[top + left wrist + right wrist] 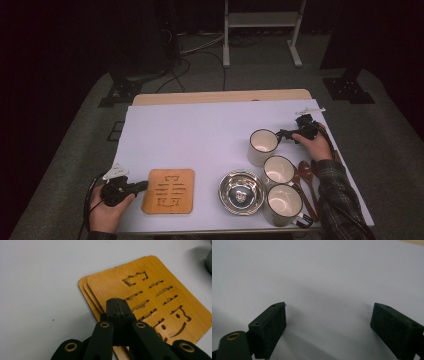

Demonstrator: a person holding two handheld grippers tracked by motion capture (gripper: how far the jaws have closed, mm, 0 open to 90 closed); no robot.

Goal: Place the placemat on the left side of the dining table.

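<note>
A white sheet [200, 130] covers a light wooden table [220, 96]. Near its front edge lies a stack of thin, square wooden coasters [168, 191] with rounded corners and cut-through slots; the left gripper view shows three offset layers of smooth, honey-coloured wood. To their right stand a shiny round metal bowl [241, 192] and a row of three white enamel-like mugs with dark rims: the far mug [262, 146], the middle mug [278, 170] and the near mug [282, 204]. Just right of the mugs lie dark reddish wooden spoons [306, 181].

The left gripper [140, 186], matte black, has its jaws pressed together at the coasters' left edge; in its own view the tips [117, 307] sit over the stack's corner, and whether they pinch a coaster cannot be told.

The right gripper [280, 134] is just beside the far mug's right side; in its own view the jaws stand wide apart over bare white sheet, holding nothing
</note>
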